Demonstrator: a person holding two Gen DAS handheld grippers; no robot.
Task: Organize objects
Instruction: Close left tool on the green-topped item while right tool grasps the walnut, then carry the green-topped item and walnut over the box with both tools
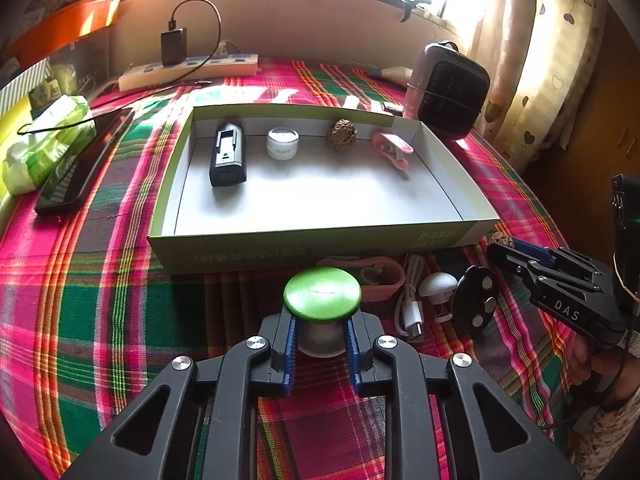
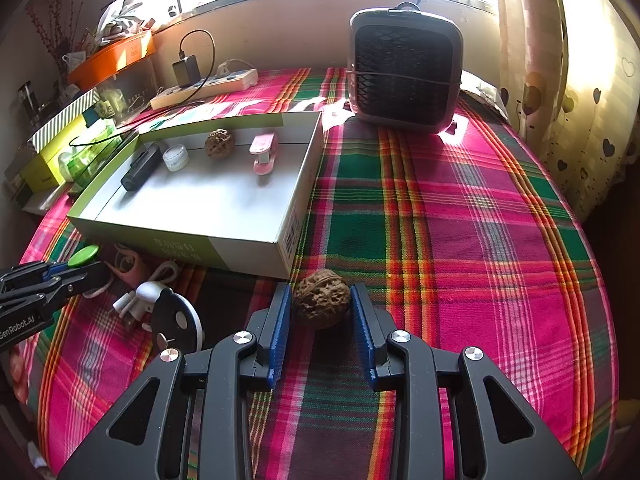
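A shallow green-and-white box (image 1: 240, 254) lies on the plaid cloth. It holds a black device (image 1: 228, 154), a small white jar (image 1: 282, 143), a walnut (image 1: 341, 135) and a pink clip (image 1: 392, 148). In front of the box my left gripper (image 1: 321, 320) is shut on the grey body of a green-capped jar (image 1: 322, 291), its blue pads pressed on both sides. At the box's near right corner my right gripper (image 2: 321, 288) is shut on a second walnut (image 2: 322, 300) that rests on the cloth. The right wrist view has the left gripper (image 2: 80, 268) at its left edge.
Loose items lie between the two grippers: a pink piece (image 1: 380, 280), a white USB cable (image 1: 410, 308), a white mushroom-shaped object (image 1: 438, 286) and a black disc (image 1: 478, 300). A small fan (image 2: 404, 72) stands behind the box, with a power strip (image 1: 188, 70), phone (image 1: 84, 160) and tissue pack (image 1: 48, 140) to the left.
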